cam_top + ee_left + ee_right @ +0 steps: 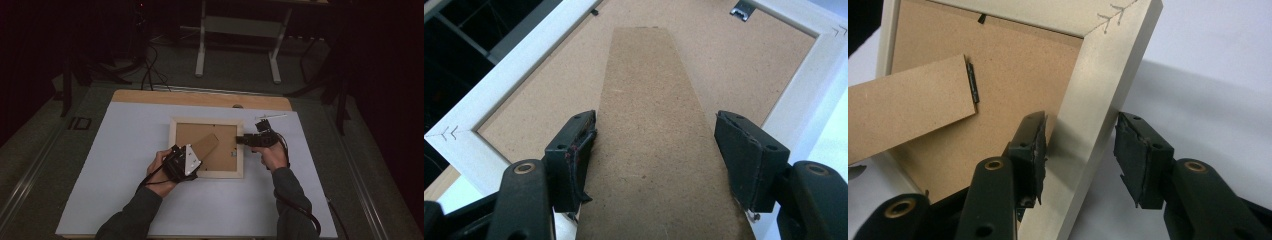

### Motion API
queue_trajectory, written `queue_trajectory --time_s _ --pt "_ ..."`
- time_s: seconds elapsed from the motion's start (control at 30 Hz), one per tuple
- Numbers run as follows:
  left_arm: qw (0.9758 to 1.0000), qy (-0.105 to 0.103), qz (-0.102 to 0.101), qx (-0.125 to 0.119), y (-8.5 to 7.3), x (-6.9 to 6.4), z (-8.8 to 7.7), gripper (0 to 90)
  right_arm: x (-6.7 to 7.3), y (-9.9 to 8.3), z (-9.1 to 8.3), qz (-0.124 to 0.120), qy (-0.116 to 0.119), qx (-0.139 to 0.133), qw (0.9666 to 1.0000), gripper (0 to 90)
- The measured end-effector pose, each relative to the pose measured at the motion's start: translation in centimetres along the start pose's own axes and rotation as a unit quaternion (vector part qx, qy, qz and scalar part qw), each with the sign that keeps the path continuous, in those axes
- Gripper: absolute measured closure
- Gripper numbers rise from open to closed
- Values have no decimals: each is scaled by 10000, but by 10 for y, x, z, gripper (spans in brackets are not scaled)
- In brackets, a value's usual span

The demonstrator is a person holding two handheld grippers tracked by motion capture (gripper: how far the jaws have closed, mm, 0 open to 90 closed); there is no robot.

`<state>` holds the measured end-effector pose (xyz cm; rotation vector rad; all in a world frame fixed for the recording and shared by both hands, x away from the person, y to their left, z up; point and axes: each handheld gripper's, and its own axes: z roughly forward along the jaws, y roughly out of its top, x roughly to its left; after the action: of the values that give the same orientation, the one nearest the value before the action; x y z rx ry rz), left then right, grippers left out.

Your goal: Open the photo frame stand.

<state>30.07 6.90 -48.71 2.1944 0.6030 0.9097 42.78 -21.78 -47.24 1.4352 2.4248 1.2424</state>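
Observation:
A pale wooden picture frame lies face down on the white mat, its brown backing board up. Its cardboard stand is lifted off the backing at an angle. My left gripper grips the stand's free end across its width. In the left gripper view both pads press the stand at its edges, around my left gripper. My right gripper straddles the frame's right rail. In the right gripper view the rail runs between the jaws of my right gripper, with a small gap at the outer pad.
The white mat covers a wooden table. A thin white stick lies just behind my right hand. A metal hanger clip sits at the backing's far edge. A white table base and cables stand on the floor beyond.

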Motion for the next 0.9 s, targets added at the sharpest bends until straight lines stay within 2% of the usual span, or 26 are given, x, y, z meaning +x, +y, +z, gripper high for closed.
queue_trajectory --time_s 0.1,0.23,0.37,0.53,0.6,0.8,0.9 --pt "9999 44 90 -28 0 -1 -1 365 -2 0 2 55 108 35 9999 536" --pt "9999 41 99 -42 0 -1 -1 365 -4 0 4 147 257 29 9996 536" --pt "10000 19 75 -48 -1 1 -1 365 -7 -1 2 267 356 -6 9990 577" --pt "10000 -48 -18 -67 -2 2 -1 364 -7 -2 0 287 348 4 9990 580" --pt "9999 -128 -84 -43 -2 4 0 362 -7 -2 0 281 343 -24 9990 581" --pt "9996 -271 -117 -38 -4 7 1 345 -5 -2 -1 262 325 -45 9991 582" --pt "9990 -396 -217 -33 -4 11 0 337 -3 -1 -1 245 299 -62 9992 585"
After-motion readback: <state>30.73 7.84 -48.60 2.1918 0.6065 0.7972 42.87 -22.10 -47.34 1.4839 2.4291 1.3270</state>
